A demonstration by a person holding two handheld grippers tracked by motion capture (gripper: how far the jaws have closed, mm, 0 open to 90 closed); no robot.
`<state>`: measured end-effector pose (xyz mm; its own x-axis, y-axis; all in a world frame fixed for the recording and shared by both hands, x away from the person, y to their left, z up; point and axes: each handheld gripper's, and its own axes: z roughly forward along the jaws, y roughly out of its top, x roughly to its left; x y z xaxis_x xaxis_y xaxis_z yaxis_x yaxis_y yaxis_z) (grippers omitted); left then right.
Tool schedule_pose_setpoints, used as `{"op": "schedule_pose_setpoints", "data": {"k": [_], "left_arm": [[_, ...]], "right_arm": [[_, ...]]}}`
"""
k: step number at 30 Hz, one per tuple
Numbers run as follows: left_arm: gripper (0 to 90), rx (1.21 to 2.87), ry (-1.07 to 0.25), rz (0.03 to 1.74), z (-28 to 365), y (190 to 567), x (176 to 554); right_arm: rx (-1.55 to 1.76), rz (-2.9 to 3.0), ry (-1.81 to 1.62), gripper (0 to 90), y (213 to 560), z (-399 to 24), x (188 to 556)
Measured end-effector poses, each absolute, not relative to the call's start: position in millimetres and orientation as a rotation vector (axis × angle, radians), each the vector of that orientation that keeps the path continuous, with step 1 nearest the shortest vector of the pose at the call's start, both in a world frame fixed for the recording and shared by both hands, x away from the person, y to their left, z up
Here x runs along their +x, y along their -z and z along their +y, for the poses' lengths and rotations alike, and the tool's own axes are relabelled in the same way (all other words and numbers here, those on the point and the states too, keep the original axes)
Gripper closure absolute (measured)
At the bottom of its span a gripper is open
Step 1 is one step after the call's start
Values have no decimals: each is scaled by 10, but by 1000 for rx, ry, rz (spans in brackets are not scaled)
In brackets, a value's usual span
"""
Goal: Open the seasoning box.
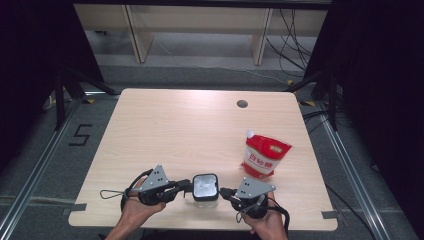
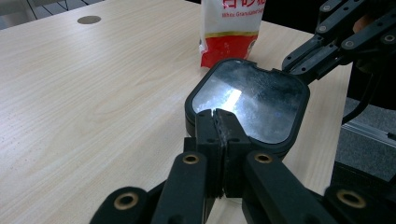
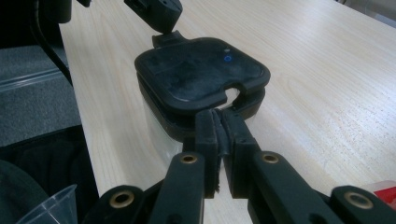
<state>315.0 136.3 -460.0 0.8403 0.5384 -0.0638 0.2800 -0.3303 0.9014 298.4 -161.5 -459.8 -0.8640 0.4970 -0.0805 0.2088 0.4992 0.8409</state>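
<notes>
A clear container with a black square lid (image 1: 205, 187) (image 2: 252, 102) (image 3: 201, 74) stands near the table's front edge, between my two grippers. My left gripper (image 1: 189, 186) (image 2: 217, 114) is shut, its tips at the lid's left rim. In the right gripper view those tips (image 3: 161, 23) pinch a small tab that sticks out of the lid. My right gripper (image 1: 223, 191) (image 3: 219, 114) is shut too, with its tips against the lid's right rim at a notch. I cannot make out anything between its jaws.
A red and white pouch (image 1: 264, 155) (image 2: 231, 32) stands right of the container and a little farther back. The wooden table (image 1: 175, 130) has a round cable hole (image 1: 242, 104) near its far edge. A clear plastic cup rim (image 3: 51, 205) shows below the table edge.
</notes>
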Motion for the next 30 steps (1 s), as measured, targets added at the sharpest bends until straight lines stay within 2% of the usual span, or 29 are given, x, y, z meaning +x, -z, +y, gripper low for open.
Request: {"op": "schedule_pose_setpoints", "data": {"k": [14,17,18,24,30], "left_arm": [[880,1931,-295,613,1367,4602,3151],[761,1913,-271,623,1405,4579,3163],[761,1897,-258,634,1436,4566,3165],[595,1967,-235,619,1587,4684,3164],[521,2069,-255,601,1549,4893,3183]], "right_arm": [[575,2446,-1295,860,4588,-1600,2991],[565,2448,-1315,861,4581,-1588,3002],[579,2444,-1318,861,4577,-1588,2999],[561,2437,-1331,861,4544,-1542,3007],[548,2423,-1338,861,4503,-1518,3002]]}}
